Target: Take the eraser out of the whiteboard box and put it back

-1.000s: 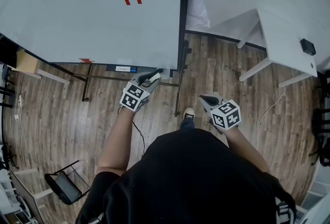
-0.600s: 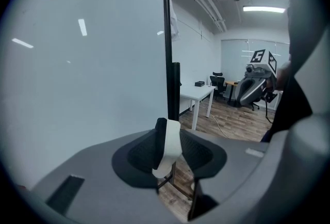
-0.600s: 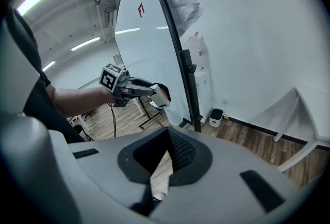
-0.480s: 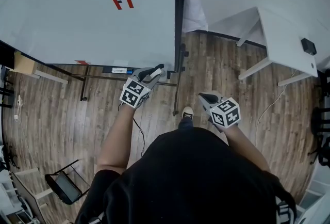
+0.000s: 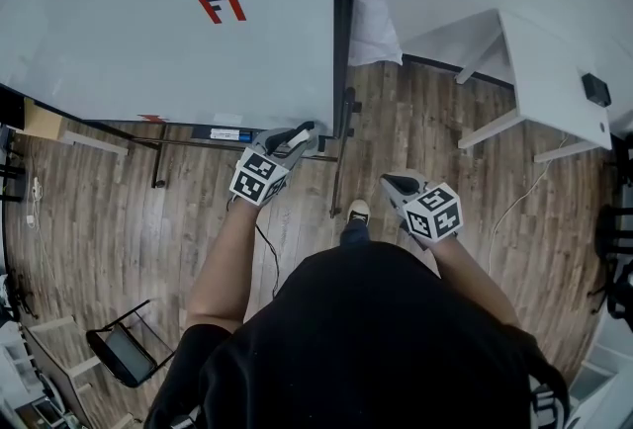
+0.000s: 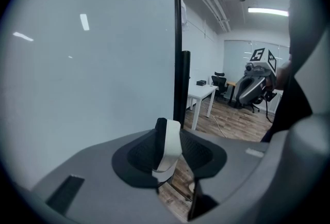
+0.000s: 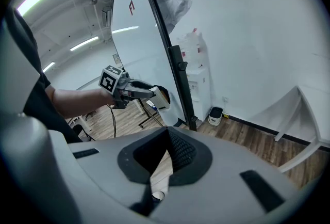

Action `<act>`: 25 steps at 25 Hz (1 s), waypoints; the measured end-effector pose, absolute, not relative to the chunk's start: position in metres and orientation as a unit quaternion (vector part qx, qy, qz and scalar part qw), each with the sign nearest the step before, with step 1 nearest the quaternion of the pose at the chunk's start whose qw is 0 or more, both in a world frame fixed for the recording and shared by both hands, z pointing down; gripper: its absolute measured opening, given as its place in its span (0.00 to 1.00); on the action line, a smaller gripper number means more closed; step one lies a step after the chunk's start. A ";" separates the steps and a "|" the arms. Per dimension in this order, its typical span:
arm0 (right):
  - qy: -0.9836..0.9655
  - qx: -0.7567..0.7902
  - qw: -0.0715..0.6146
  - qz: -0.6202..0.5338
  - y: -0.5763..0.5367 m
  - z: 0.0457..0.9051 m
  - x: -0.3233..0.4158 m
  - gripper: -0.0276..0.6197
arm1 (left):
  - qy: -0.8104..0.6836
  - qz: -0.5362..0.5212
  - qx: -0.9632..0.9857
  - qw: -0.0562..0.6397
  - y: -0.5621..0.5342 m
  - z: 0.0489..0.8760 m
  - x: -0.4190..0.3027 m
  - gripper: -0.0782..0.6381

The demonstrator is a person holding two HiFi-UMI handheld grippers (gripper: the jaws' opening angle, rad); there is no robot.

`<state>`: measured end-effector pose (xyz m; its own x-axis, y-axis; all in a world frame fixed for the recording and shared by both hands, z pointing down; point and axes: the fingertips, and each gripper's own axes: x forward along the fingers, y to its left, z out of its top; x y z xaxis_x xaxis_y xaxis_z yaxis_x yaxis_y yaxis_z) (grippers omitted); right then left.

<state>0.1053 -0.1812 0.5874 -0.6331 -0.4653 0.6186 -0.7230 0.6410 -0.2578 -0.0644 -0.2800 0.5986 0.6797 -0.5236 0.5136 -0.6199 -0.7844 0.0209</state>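
1. My left gripper (image 6: 168, 132) is clamped on the thin slab-shaped eraser with a white plastic back and black felt face (image 6: 167, 155). The jaws press its two broad faces.
2. The eraser sits in that grip in the middle of the head view, just in front of the lower right corner of the large white whiteboard (image 5: 148, 22). It is near the right end of the dark narrow tray box under the board's bottom edge (image 5: 220, 132), but not in it.
3. I judge it light and rigid on the plastic side, soft on the felt side. The plastic is probably a little slick, so a flat squeeze across the middle suits it.
4. Its long axis runs along the jaws, and it stands on edge. In the head view it points to the upper right.
5. My right gripper (image 7: 167, 132) waits at lower right of centre, with its jaws together and nothing between them.
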 end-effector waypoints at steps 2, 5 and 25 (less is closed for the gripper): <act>-0.868 0.340 0.259 0.252 -0.185 0.590 0.105 0.04 | -0.312 0.253 0.910 0.103 -0.281 0.605 -0.064 0.31; -0.867 0.337 0.263 0.255 -0.190 0.595 0.102 0.04 | -0.308 0.257 0.909 0.110 -0.283 0.615 -0.065 0.31; -0.861 0.314 0.294 0.272 -0.201 0.621 0.099 0.04 | -0.299 0.258 0.904 0.163 -0.295 0.666 -0.061 0.31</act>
<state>0.0988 -0.2012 0.6211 -0.6307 -0.3802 0.6765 -0.6999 0.6554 -0.2841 -0.0605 -0.2952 0.6659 0.6877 -0.4572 0.5640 -0.6255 -0.7675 0.1405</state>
